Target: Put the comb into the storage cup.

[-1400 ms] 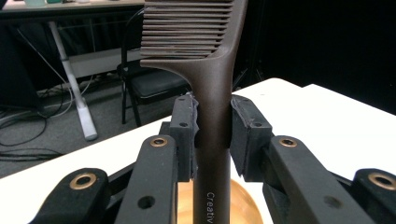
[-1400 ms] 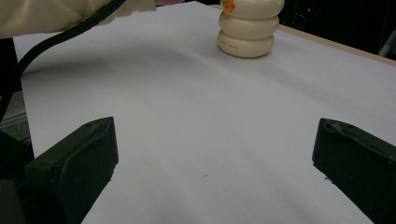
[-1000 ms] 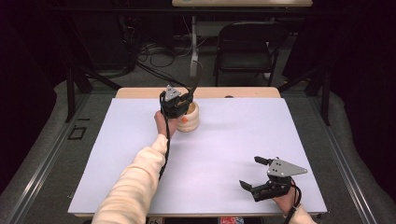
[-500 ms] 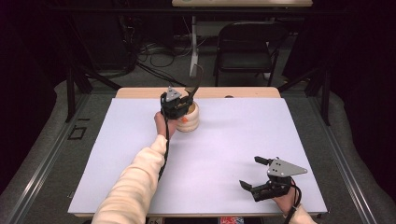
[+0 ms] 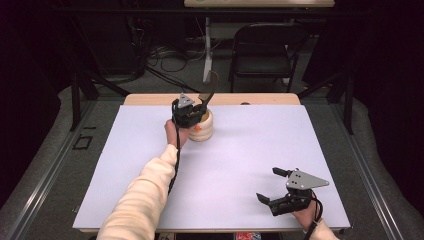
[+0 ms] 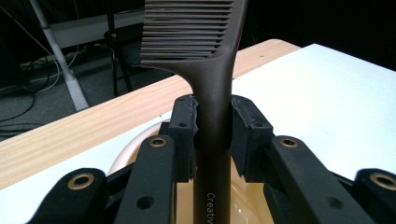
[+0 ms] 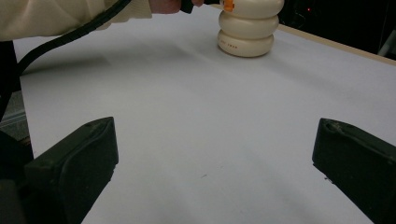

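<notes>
The handle of a dark brown plastic comb [image 6: 212, 112] is gripped between the two black jaws of the left gripper [image 6: 212, 135]. The comb is held nearly upright, with its teeth at the top, and small pale letters are printed low on the handle. Just under the jaws, the open top of a cream-coloured ribbed round container [image 6: 140, 154] is seen, and the lower end of the comb goes down toward it; whether the comb touches the container inside cannot be told.

In the high view, the left gripper [image 5: 192, 111] is held over this container [image 5: 202, 129], which stands on the far part of the white desk [image 5: 260, 150], near its wooden back edge. A small orange mark is seen on the side of the container. The comb [image 5: 208, 90] rises above the gripper and leans a little to the right.

The jaws of the right gripper [image 5: 276, 186] are spread wide apart, with nothing between them. This gripper is kept near the front right corner of the desk, well apart from the container. In the right gripper view, the container [image 7: 247, 28] is seen far ahead, on the white surface [image 7: 210, 126], and a cream sleeve [image 7: 60, 16] is seen at the upper left.
</notes>
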Action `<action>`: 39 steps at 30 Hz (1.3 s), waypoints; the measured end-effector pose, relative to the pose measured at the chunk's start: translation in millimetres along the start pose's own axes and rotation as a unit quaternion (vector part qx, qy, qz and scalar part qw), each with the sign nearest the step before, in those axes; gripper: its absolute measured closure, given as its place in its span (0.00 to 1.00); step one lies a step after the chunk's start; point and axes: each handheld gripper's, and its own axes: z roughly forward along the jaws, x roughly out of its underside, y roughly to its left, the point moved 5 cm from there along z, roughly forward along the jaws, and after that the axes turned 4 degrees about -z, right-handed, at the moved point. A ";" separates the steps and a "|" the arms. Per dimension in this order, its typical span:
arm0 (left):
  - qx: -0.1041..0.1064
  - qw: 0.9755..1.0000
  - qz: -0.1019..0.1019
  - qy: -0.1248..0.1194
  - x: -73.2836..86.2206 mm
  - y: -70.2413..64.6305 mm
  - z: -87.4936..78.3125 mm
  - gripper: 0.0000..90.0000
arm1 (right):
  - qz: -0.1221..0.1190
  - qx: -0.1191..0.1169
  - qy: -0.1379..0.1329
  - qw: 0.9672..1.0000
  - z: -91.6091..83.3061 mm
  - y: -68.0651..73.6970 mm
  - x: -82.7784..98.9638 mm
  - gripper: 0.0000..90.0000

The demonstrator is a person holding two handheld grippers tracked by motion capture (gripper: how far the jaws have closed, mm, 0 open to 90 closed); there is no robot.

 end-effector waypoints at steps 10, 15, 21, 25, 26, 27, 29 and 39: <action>0.015 1.000 0.004 0.008 0.6 -1.0 -2.1 0.67 | -0.001 0.001 0.000 1.000 -0.2 -0.5 0.1 0.00; 0.022 1.000 0.008 0.009 -3.0 -2.0 -9.0 0.57 | -0.001 0.001 0.000 1.000 0.0 -0.4 0.2 0.00; 0.025 1.000 0.007 0.014 -5.7 -0.4 -16.4 0.44 | 0.000 0.001 -0.001 1.000 0.4 -0.3 0.1 0.00; 0.028 0.999 0.014 0.027 -6.7 -1.1 -19.9 0.37 | 0.000 0.001 0.000 1.000 0.3 -0.6 0.3 0.00; 0.030 0.999 0.016 0.029 -7.1 -1.7 -20.6 0.33 | 0.001 0.002 0.000 1.000 0.2 -1.0 0.4 0.00; 0.033 0.999 0.018 0.032 -7.5 -2.2 -21.8 0.33 | 0.001 0.002 0.000 1.000 0.2 -1.0 0.4 0.00; 0.039 0.998 0.021 0.036 -8.3 -3.2 -24.5 0.27 | 0.002 0.002 0.001 1.000 0.2 -1.1 0.5 0.00; 0.055 0.997 0.030 0.047 -12.7 -8.4 -45.5 0.12 | 0.000 0.000 0.001 1.000 -0.1 0.1 0.0 0.00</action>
